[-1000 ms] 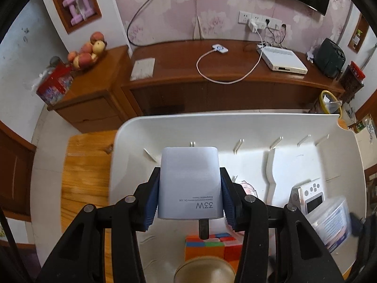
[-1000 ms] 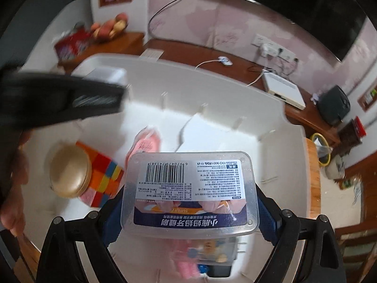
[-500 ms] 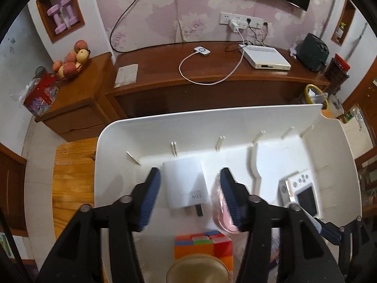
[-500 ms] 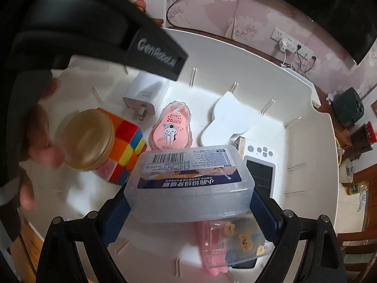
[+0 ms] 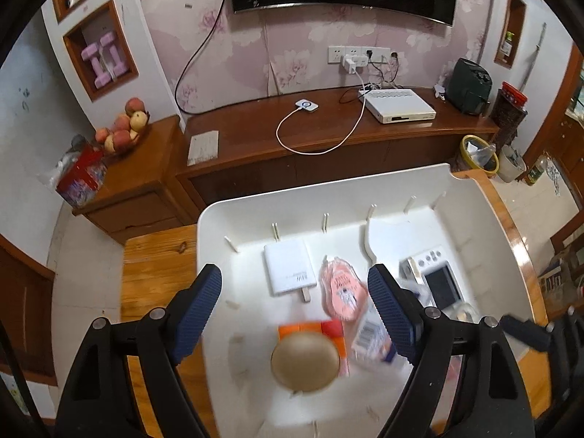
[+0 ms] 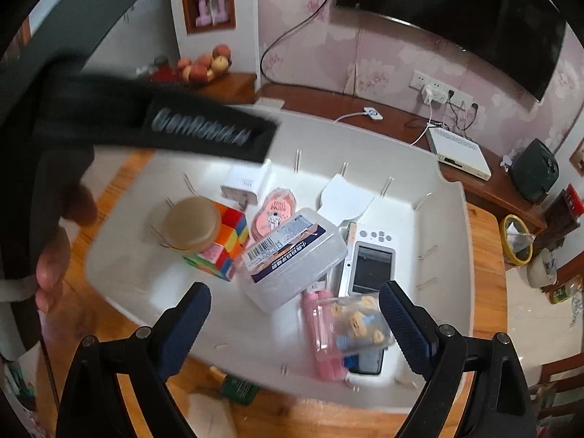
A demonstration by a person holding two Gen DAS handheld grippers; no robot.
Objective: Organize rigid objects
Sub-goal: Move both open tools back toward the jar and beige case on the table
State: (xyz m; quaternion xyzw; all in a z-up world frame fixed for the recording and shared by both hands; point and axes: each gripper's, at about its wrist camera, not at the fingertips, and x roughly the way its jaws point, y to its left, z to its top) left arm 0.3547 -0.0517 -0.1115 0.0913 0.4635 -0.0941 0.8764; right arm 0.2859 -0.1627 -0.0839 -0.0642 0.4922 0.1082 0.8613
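Note:
A white bin (image 5: 219,226) (image 6: 449,241) on the wooden table holds the objects. The white charger (image 5: 290,271) (image 6: 242,182) lies flat at its back left. The clear lidded box (image 6: 294,257) (image 5: 372,339) lies tilted in the middle. My left gripper (image 5: 294,310) is open and empty above the bin. My right gripper (image 6: 294,323) is open and empty above the bin's front edge.
In the bin: a colour cube (image 6: 224,244) with a tan round lid (image 6: 191,222) on it, a pink packet (image 6: 273,211), a white handheld device (image 6: 370,259), a pink case (image 6: 325,332), a white divider (image 6: 345,197). A wooden TV cabinet (image 5: 328,131) stands behind.
The left gripper opened, left the charger flat in the bin and drew back upward. The right gripper opened, left the clear box in the bin and pulled back.

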